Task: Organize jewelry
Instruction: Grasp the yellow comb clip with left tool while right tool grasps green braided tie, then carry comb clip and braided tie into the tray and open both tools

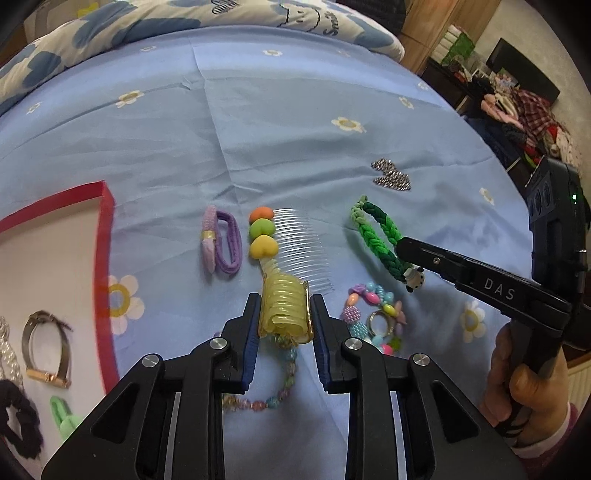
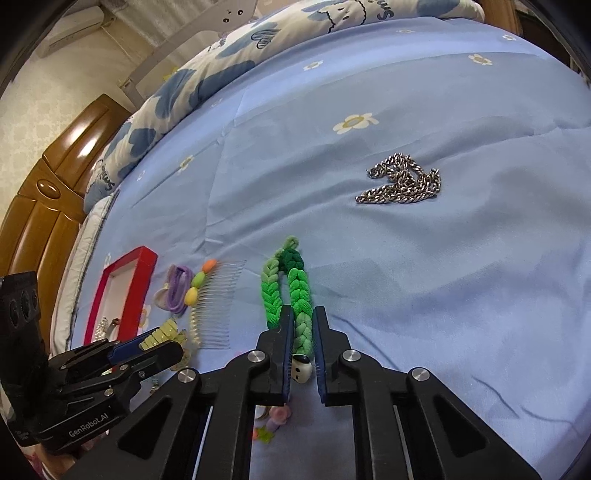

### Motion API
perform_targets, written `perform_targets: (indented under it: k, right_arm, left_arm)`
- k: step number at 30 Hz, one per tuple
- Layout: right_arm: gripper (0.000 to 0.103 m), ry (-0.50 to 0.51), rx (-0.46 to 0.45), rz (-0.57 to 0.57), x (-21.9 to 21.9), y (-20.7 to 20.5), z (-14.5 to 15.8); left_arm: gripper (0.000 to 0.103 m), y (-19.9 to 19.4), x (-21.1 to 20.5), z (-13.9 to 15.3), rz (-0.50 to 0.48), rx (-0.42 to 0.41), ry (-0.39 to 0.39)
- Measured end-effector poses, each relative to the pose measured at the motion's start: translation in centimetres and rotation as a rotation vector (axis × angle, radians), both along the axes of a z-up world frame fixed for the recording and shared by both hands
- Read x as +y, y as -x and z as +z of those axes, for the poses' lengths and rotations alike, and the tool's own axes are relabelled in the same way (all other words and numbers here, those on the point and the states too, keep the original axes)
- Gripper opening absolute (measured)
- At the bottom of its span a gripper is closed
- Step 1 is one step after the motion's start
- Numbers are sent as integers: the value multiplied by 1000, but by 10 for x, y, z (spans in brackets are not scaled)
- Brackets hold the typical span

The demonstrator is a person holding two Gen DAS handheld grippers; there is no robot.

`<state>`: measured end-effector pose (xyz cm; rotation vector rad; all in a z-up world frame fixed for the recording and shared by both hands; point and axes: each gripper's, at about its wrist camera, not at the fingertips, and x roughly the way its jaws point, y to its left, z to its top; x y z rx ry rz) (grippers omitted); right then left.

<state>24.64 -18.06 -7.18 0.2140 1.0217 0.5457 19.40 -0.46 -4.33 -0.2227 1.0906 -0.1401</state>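
My left gripper (image 1: 283,308) is shut on a yellow translucent hair claw clip (image 1: 284,308), low over the blue bedsheet. It also shows in the right wrist view (image 2: 162,338). My right gripper (image 2: 303,325) is shut on one strand of a green braided hair band (image 2: 301,295) with a small panda charm (image 2: 301,369); the band (image 1: 376,236) lies on the sheet. A red-rimmed box (image 1: 107,229) at the left holds a watch (image 1: 44,347), pearls and hair ties.
On the sheet lie a purple hair tie (image 1: 221,240), a clear comb with heart beads (image 1: 291,243), a beaded bracelet with a ring (image 1: 376,321), a pastel bead string (image 1: 273,387) and a silver chain (image 2: 402,184). A folded quilt (image 1: 184,22) lies behind.
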Motion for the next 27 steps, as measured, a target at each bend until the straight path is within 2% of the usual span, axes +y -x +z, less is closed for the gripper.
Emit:
perform_targets:
  k: [10, 16, 27]
  right_arm:
    - [9, -53, -40, 37, 9, 32, 28]
    - [9, -69, -33, 84, 28, 56, 31]
    - [9, -72, -26, 172, 67, 90, 33]
  left_arm:
    - [24, 43, 29, 32, 79, -69, 44]
    - [24, 67, 51, 43, 146, -95, 67]
    - [24, 103, 79, 52, 218, -122, 59]
